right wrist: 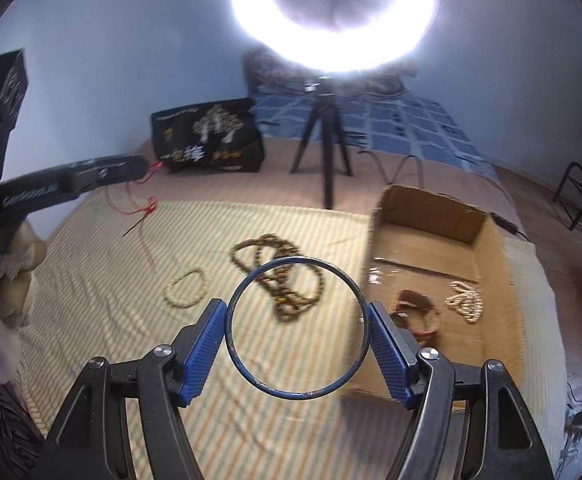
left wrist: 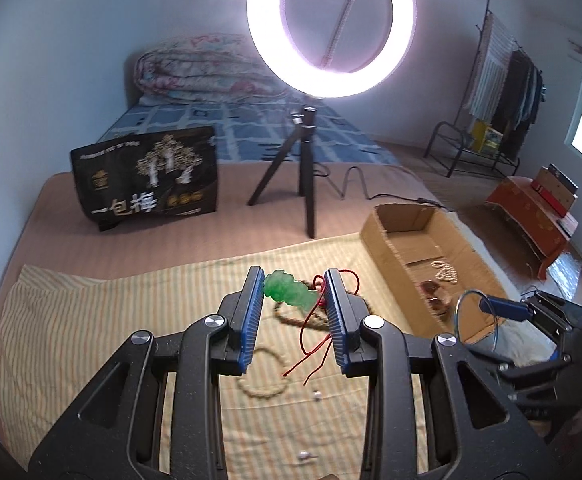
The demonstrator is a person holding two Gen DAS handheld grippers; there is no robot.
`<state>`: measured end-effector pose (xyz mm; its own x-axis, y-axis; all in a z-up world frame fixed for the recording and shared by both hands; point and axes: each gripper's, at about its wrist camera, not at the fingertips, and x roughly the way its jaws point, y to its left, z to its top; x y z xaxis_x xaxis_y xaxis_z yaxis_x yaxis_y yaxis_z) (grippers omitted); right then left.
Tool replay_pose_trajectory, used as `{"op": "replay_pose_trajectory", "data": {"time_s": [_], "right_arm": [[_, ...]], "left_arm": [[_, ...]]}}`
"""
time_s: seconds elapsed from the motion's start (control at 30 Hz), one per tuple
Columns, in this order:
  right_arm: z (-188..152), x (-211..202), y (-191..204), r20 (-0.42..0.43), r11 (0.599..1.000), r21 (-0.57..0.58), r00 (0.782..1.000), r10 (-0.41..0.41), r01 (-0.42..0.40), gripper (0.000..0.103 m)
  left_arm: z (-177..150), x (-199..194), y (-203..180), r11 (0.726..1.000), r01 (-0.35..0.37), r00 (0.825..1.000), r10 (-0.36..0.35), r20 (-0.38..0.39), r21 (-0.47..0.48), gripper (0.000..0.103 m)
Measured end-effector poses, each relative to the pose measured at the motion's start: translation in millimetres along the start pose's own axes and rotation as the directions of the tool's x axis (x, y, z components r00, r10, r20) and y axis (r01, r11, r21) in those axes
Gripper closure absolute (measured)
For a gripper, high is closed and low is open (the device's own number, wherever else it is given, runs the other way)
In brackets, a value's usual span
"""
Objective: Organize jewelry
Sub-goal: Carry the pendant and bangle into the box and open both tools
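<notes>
left gripper (left wrist: 294, 300): pinching the green pendant (left wrist: 287, 290), probably by its red cord (left wrist: 315, 344)
right gripper (right wrist: 297, 328): wide, clamping the bangle (right wrist: 297, 328) edge-on
cardboard box (right wrist: 491, 264): two o'clock, likely the drop spot

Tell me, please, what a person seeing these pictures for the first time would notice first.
The bright ring light on its black tripod stands behind the striped cloth and dominates both views. Next comes the jewelry in the air: the left gripper holds a green pendant with red cord, and the right gripper holds a thin blue bangle. To the right, an open cardboard box already contains some pieces.
</notes>
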<state>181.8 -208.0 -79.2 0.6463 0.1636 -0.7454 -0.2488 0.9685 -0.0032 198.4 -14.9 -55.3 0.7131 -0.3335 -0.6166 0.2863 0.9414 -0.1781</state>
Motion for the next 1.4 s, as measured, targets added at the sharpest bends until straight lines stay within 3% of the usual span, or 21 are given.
{"op": "replay_pose_trajectory", "data": {"time_s": [0.6,1.4], "right_arm": [[25,-9,-102,0.058,0.981,0.176,0.994,-0.096,0.084,0.03],[35,47,-180,-0.013,0.948,0.285,0.99,-0.141,0.138,0.03]], "left_arm": [[22,24,-87,0.992,0.117,0.993,-0.118,0.015,0.041,0.073],[1,80,-165,0.979,0.176,0.983,-0.169,-0.074,0.1,0.073]]}}
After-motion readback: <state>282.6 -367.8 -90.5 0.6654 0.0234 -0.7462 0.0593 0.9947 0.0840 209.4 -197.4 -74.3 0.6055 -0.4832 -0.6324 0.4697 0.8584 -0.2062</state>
